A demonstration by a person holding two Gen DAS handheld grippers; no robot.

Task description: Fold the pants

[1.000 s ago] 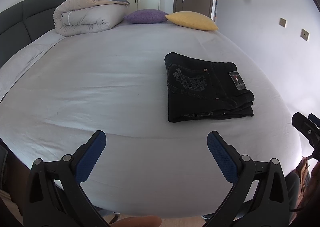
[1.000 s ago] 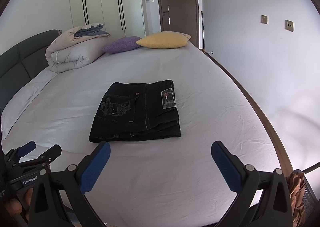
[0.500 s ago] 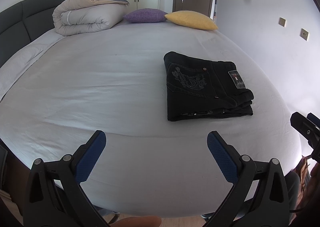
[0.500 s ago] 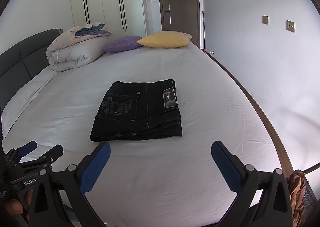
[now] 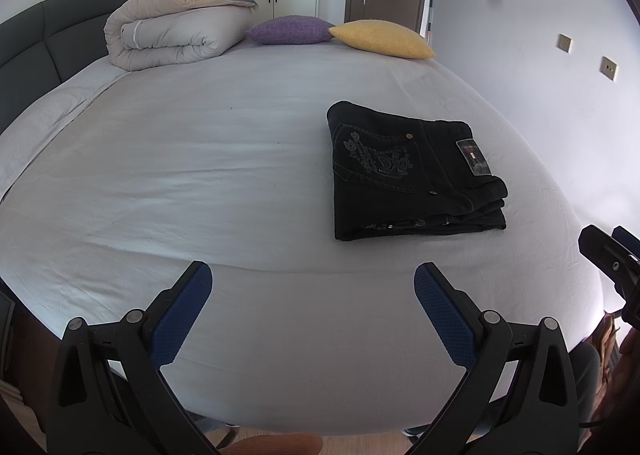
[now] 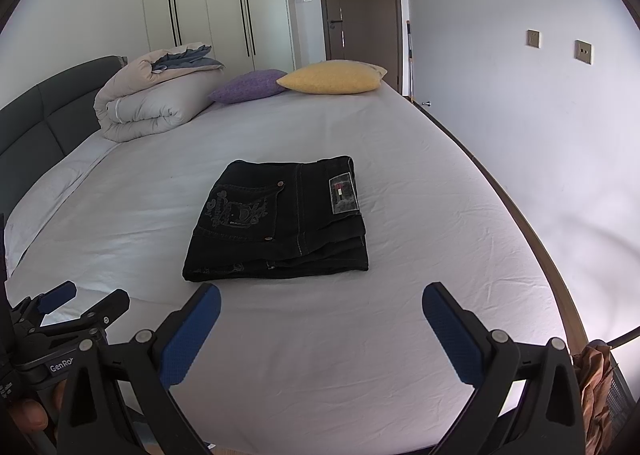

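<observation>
Both hand-held grippers are hovering spread wide and empty over the near edge of the bed point(image 6: 460, 183): the left hand-held gripper point(image 5: 312, 291) is framing bare sheet, the right hand-held gripper point(image 6: 322, 305) is sitting just short of the pants point(image 6: 280, 219). Compared with a second ago, almost nothing is shifting; the views are drifting only slightly, and neither tool is touching cloth. Judging by that stillness, the folding is looking finished, with the tools simply idling clear.

At 12 o'clock from the right tool, the pants are lying as a squared black bundle, pocket and label facing up, stacked edges toward the camera. In the left view the pants point(image 5: 412, 171) are sitting at about 1 o'clock.

Farther back, the rolled duvet point(image 6: 156, 95) is resting at 11 o'clock, with the purple cushion point(image 6: 248, 85) and yellow cushion point(image 6: 332, 77) near 12.

How many layers the bundle is holding is hard to make out, and the person's hands are mostly cut off at the frame edges.
</observation>
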